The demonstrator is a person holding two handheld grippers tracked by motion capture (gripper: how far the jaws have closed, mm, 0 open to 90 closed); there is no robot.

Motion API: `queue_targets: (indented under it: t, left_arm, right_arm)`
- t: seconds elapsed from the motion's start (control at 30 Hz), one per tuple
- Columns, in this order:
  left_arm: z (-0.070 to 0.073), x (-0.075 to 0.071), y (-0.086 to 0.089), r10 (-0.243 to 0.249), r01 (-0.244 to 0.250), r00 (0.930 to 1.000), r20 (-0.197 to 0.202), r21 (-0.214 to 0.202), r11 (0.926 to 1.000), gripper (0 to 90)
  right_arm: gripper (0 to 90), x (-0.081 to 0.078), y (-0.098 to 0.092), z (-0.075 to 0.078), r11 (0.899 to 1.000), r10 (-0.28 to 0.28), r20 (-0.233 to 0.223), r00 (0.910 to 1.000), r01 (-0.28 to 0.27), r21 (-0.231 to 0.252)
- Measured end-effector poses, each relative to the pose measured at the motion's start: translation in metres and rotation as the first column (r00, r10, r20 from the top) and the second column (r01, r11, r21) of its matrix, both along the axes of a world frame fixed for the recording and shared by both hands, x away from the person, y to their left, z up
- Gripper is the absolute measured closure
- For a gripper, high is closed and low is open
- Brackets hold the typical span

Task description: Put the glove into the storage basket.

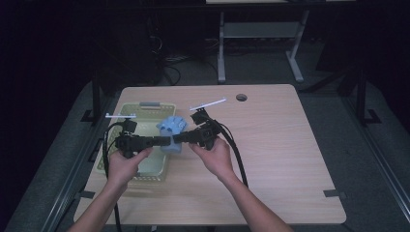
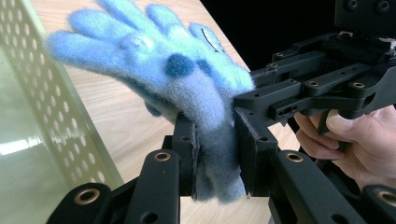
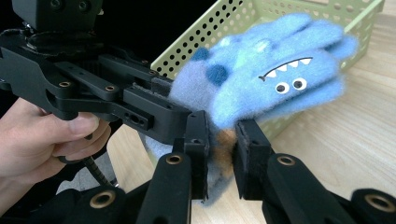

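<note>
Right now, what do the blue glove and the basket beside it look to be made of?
Blue glove: fuzzy knit, likely wool or acrylic; fibres stand off its edges, matte, with a stitched monster face. Basket: pale green plastic, probably; smooth, slightly glossy walls with regular round perforations.

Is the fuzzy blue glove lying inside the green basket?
No, both grippers hold the glove up beside the basket, over the table.

No readable text, label or number shows anywhere.
</note>
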State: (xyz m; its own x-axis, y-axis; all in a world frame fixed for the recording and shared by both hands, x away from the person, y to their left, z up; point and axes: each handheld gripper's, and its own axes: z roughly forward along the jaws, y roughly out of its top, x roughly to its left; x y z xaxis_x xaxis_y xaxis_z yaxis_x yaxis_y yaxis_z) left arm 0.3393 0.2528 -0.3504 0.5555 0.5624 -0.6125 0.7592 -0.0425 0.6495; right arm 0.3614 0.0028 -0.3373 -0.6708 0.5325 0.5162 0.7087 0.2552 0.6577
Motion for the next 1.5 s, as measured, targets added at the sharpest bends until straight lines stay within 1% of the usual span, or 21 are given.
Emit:
queue_targets:
  t: [0.3, 0.7, 0.73, 0.8, 0.93, 1.07, 1.1, 1.2, 1.23, 1.37, 1.47, 1.5]
  left_arm:
    - [0.002, -0.001, 0.009, 0.011, -0.011, 0.9999, 0.002, 0.007, 0.9999, 70.6]
    - [0.003, -0.001, 0.029, 0.027, -0.027, 0.9996, 0.0, 0.019, 0.9995, 70.7]
    - [0.002, -0.001, 0.032, 0.032, -0.032, 0.9995, -0.003, 0.022, 0.9993, 70.7]
    - [0.002, -0.002, 0.034, 0.033, -0.033, 0.9995, -0.004, 0.022, 0.9992, 70.8]
    - [0.001, -0.001, 0.042, 0.036, -0.036, 0.9993, -0.01, 0.025, 0.999, 71.0]
    - [0.001, -0.002, 0.047, 0.044, -0.044, 0.999, -0.006, 0.031, 0.9986, 71.0]
    - [0.0, -0.002, 0.049, 0.045, -0.045, 0.9989, -0.009, 0.031, 0.9985, 71.0]
    - [0.0, -0.002, 0.053, 0.046, -0.045, 0.9989, -0.012, 0.034, 0.9984, 71.0]
    - [0.0, -0.002, 0.053, 0.046, -0.045, 0.9989, -0.012, 0.034, 0.9984, 71.0]
    - [-0.003, 0.0, 0.059, 0.049, -0.048, 0.9987, -0.017, 0.035, 0.9982, 71.0]
    - [-0.005, 0.001, 0.063, 0.057, -0.056, 0.9978, -0.033, 0.037, 0.9978, 71.0]
    - [-0.005, 0.001, 0.063, 0.057, -0.056, 0.9978, -0.033, 0.037, 0.9978, 71.0]
  right_arm:
    - [77.0, 0.003, 0.011, 0.001, 1.0, 0.014, 0.001, 0.9999, -0.014, -0.001]
    - [76.9, 0.006, 0.03, 0.001, 0.999, 0.035, 0.008, 0.9994, -0.035, -0.005]
    - [76.9, 0.007, 0.035, 0.0, 0.999, 0.037, 0.0, 0.9993, -0.037, -0.001]
    - [77.0, 0.008, 0.037, -0.001, 0.999, 0.038, -0.007, 0.9992, -0.038, 0.001]
    - [77.0, 0.009, 0.044, -0.003, 0.999, 0.047, -0.008, 0.9989, -0.047, 0.008]
    - [77.0, 0.011, 0.05, -0.004, 0.999, 0.05, -0.015, 0.9986, -0.05, 0.006]
    - [77.0, 0.011, 0.051, -0.005, 0.998, 0.055, -0.009, 0.9984, -0.055, 0.009]
    - [77.0, 0.012, 0.056, -0.006, 0.998, 0.056, -0.016, 0.9983, -0.056, 0.005]
    - [77.0, 0.012, 0.057, -0.006, 0.998, 0.06, -0.008, 0.9982, -0.06, 0.006]
    - [77.0, 0.012, 0.062, -0.007, 0.998, 0.059, -0.012, 0.9982, -0.059, 0.001]
    - [77.0, 0.014, 0.067, -0.01, 0.998, 0.06, -0.011, 0.9981, -0.06, -0.005]
    - [77.0, 0.014, 0.067, -0.01, 0.998, 0.06, -0.011, 0.9981, -0.06, -0.005]
